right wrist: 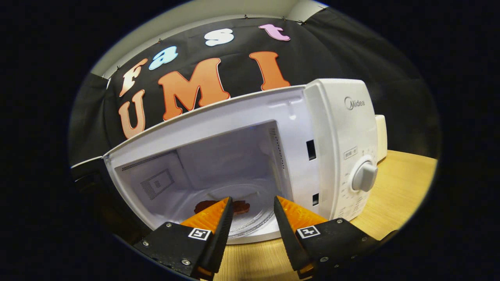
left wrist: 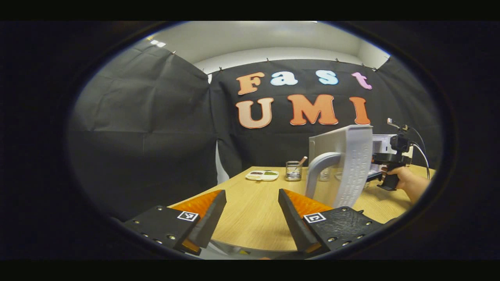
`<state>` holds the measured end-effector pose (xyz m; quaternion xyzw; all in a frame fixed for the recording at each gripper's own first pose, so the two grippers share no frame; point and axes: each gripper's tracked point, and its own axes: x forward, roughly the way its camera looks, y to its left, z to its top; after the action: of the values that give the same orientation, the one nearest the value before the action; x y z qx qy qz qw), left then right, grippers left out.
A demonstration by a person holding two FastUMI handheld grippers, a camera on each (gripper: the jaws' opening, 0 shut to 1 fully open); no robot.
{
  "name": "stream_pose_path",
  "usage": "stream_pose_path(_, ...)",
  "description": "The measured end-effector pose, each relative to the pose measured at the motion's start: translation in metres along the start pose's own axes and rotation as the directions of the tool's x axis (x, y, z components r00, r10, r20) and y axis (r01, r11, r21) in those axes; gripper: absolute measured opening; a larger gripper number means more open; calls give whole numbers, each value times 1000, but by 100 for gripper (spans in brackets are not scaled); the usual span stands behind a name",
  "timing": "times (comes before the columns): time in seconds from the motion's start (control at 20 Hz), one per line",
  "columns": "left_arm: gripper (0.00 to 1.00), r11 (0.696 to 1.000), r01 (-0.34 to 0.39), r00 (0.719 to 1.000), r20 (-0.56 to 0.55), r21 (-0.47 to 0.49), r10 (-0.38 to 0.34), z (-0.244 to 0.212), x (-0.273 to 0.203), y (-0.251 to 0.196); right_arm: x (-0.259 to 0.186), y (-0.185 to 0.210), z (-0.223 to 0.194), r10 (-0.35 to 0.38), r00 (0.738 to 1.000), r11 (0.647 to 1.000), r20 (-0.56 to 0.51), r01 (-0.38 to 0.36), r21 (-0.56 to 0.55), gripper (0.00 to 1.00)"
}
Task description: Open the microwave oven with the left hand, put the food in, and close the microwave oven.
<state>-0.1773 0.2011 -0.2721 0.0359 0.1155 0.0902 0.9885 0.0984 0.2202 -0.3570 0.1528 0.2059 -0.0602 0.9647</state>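
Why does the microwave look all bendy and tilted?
Right gripper view: the fisheye lens bows the microwave's edges and tilts it; its cavity is evenly lit, and the food stays dim behind the fingers. Left gripper view: the table edge curves and the door leans, yet both stay sharp.

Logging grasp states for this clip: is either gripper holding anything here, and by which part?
Nothing is held. The left gripper and right gripper are both open and empty; the food lies inside the open microwave.

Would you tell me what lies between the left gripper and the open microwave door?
Only bare wooden table: in the left gripper view the open left gripper faces the door across it.
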Motion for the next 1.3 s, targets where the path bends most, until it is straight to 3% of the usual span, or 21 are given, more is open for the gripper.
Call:
stream_pose_path(0.2, 79, 1000, 14, 1000, 1, 5, -14, 3, -5, -16, -52, 2, 46, 80, 995, 994, 60, -75, -77, 70)
stream_pose_path(0.35, 80, 997, 76, 997, -5, -7, -76, 4, -6, -44, -91, 8, 76, 179, 981, 975, 77, -167, -146, 71)
stream_pose_path(0.5, 80, 985, 175, 985, 6, -4, -175, 10, -8, -90, -121, -3, 100, 249, 963, 953, 100, -224, -205, 79)
stream_pose_path(0.7, 80, 954, 301, 954, 6, -1, -301, 14, 1, -153, -142, -40, 111, 268, 961, 942, 74, -244, -231, 89)
stream_pose_path(0.95, 78, 918, 395, 918, -20, -17, -396, 5, 18, -221, -160, -89, 130, 267, 960, 936, 78, -240, -257, 92)
stream_pose_path(1.2, 65, 869, 495, 867, -54, -27, -496, -3, 33, -292, -175, -122, 140, 272, 959, 938, 82, -245, -246, 93)
stream_pose_path(1.25, 51, 859, 511, 857, -62, -29, -512, -7, 36, -305, -178, -125, 142, 276, 958, 938, 81, -250, -242, 93)
stream_pose_path(1.3, 46, 852, 522, 850, -70, -34, -523, -9, 40, -318, -180, -131, 141, 277, 957, 937, 81, -250, -244, 93)
